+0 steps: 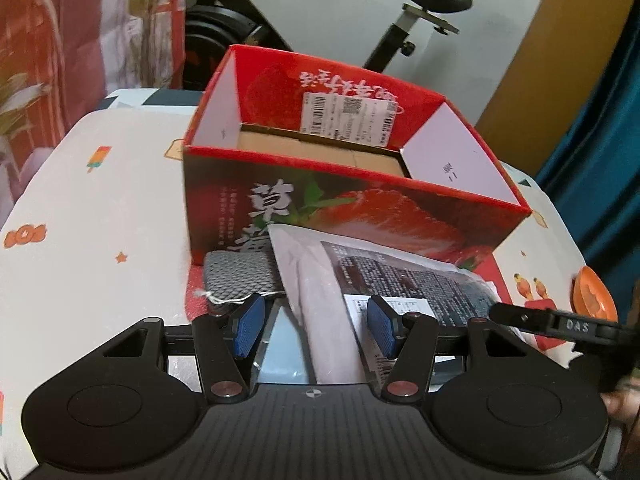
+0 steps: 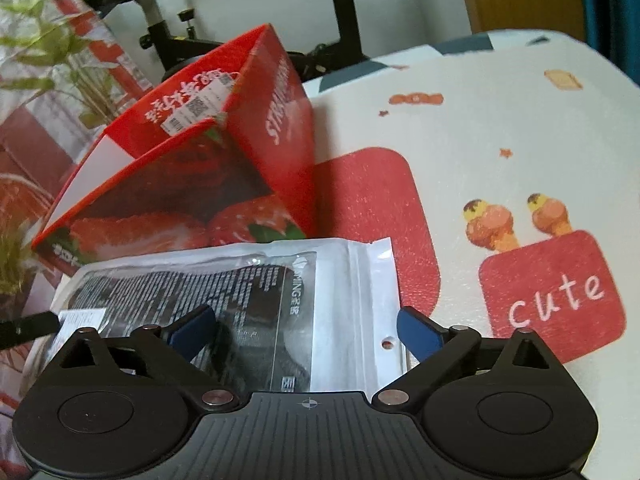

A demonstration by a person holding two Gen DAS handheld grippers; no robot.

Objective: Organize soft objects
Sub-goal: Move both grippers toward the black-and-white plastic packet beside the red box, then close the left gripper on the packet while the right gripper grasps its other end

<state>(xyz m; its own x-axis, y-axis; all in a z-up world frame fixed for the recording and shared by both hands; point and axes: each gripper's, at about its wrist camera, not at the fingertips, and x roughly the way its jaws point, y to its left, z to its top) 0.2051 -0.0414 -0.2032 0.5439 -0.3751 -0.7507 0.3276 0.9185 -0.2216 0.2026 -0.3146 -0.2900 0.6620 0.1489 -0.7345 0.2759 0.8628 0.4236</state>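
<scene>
An open red strawberry box (image 1: 352, 216) stands on the table; its inside looks empty. It also shows in the right wrist view (image 2: 192, 168). A clear plastic pouch (image 1: 400, 280) with dark printed cloth inside lies in front of the box, seen too in the right wrist view (image 2: 256, 300). A grey knitted cloth (image 1: 240, 272) lies at its left, partly under it. My left gripper (image 1: 316, 320) is open, its jaws astride the pouch's near left part. My right gripper (image 2: 308, 328) is open, its jaws astride the pouch's zip end.
The table has a white cartoon-print cover (image 2: 500, 120) with red patches. An orange dish (image 1: 592, 292) sits at the right edge. An exercise bike (image 1: 424, 12) stands behind the table. Patterned curtains hang at the left.
</scene>
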